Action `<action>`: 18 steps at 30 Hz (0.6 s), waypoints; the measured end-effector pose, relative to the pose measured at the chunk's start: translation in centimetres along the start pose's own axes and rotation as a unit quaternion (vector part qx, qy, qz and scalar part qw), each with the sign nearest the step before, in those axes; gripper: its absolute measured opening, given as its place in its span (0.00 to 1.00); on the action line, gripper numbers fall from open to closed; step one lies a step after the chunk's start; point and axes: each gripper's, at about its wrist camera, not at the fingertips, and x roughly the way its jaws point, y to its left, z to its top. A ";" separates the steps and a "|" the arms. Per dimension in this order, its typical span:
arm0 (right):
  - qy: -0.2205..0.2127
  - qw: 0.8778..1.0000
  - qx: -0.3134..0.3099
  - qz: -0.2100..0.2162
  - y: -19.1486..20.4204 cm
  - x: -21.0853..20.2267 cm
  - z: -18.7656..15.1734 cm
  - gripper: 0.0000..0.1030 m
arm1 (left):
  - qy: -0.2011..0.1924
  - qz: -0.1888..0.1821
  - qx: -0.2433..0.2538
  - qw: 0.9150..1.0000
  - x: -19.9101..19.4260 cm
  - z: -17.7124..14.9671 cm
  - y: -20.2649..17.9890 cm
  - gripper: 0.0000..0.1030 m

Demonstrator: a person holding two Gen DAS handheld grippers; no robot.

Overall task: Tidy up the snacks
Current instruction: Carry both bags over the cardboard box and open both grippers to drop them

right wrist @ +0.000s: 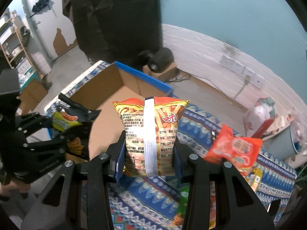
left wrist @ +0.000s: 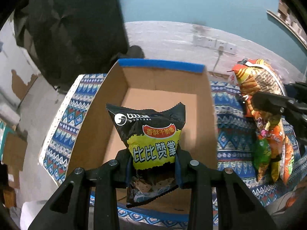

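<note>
My left tool is pinching a black and yellow noodle snack bag across its lower half; both blue pads press into the packet's sides, and it stands up between them with its serrated top edge uppermost. The bag hangs over the open cardboard box, whose far rim is taped blue and whose brown floor looks bare where I can see it. The box sits on the patterned blue cloth covering the counter.

My right tool is clamped on an orange fries snack bag, back side toward the camera, with its silver seam running down the middle. The pads squeeze it at the waist, so the jaws are only partly spread around the packet. This bag is held above the cloth, just to the right of the box.

From the right wrist view, the left tool and its dark packet show at the left edge, near the box's front corner. A red snack packet lies on the cloth to the right, with other bright wrappers beside it near the counter's edge, too blurred to read.
</note>
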 end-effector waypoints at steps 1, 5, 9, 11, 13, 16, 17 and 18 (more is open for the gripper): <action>0.002 1.000 -0.002 0.004 0.5 0.4 0.2 0.39 | 0.004 0.002 -0.004 1.000 0.3 -0.1 0.4 0.34; 0.018 1.000 -0.006 0.020 1.8 2.0 0.9 0.39 | 0.022 0.002 -0.027 0.999 1.2 -0.3 1.9 0.34; 0.034 0.999 0.000 0.034 2.6 3.9 1.2 0.39 | 0.044 0.011 -0.040 0.998 2.1 -0.6 2.8 0.35; 0.042 0.998 0.001 0.039 2.9 4.8 1.4 0.39 | 0.050 0.016 -0.044 0.998 2.1 -0.8 3.2 0.35; 0.049 0.998 -0.003 0.042 3.4 5.6 1.6 0.39 | 0.051 0.020 -0.043 0.998 2.0 -0.9 3.4 0.38; 0.054 0.997 -0.006 0.046 4.2 6.4 1.7 0.39 | 0.046 0.037 -0.039 0.997 1.5 -0.8 3.8 0.53; 0.055 0.997 -0.007 0.048 4.4 6.7 1.8 0.39 | 0.043 0.042 -0.040 0.997 1.3 -0.7 3.9 0.56; 0.056 0.997 -0.007 0.049 4.5 6.8 1.9 0.39 | 0.040 0.049 -0.041 0.997 1.1 -0.7 4.0 0.59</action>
